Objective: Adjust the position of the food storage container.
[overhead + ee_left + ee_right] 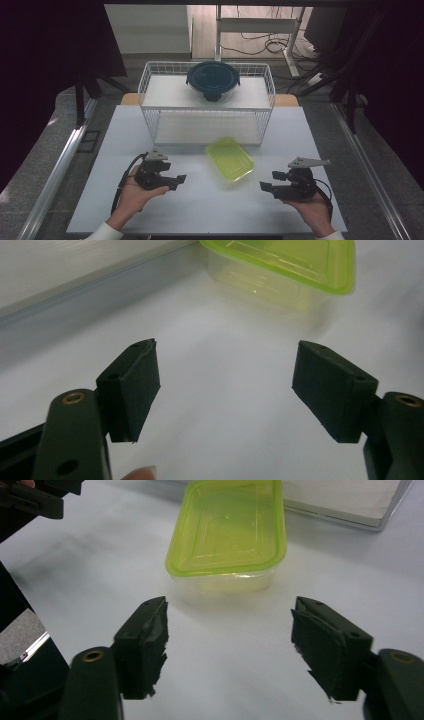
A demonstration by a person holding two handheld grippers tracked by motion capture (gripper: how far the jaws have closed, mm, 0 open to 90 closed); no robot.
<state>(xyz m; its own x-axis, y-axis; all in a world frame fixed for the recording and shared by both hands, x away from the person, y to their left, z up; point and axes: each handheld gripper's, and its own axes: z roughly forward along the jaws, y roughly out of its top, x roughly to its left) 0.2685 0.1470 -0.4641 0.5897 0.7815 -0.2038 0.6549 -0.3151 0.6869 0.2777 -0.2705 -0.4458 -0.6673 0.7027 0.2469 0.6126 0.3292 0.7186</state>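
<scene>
Lime-green and see-through, the rectangular plastic food box with its snap-on lid (229, 159) sits on the white desk (150, 200), between my two hands and just in front of the white wire two-tier rack (150, 95). It lies skewed, one corner towards me, so either side can come at a long edge.

I've got the left gripper (177, 179) low over the desk, pointing in at the box from the left, jaws standing wide with nothing between them. In the left gripper view the dark foam pads (142, 385) look matte and blocky, and the box is ahead and off to the right, well clear of them.

Right gripper (266, 181) mirrors it from the other side, aimed at the box. Its jaws are also wide and empty; in the right gripper view the box sits squarely ahead between them but apart from the pads (327, 640), whose rubber facing looks frayed at the lower edges.

Lid's glossy, ribbed with a raised panel and rounded corners; the tub beneath is clear and thin-walled, so I judge it'll flex under a hard squeeze.

Up on the rack's top shelf rests a round glass container with a dark blue clip lid (213, 80), well away.
</scene>
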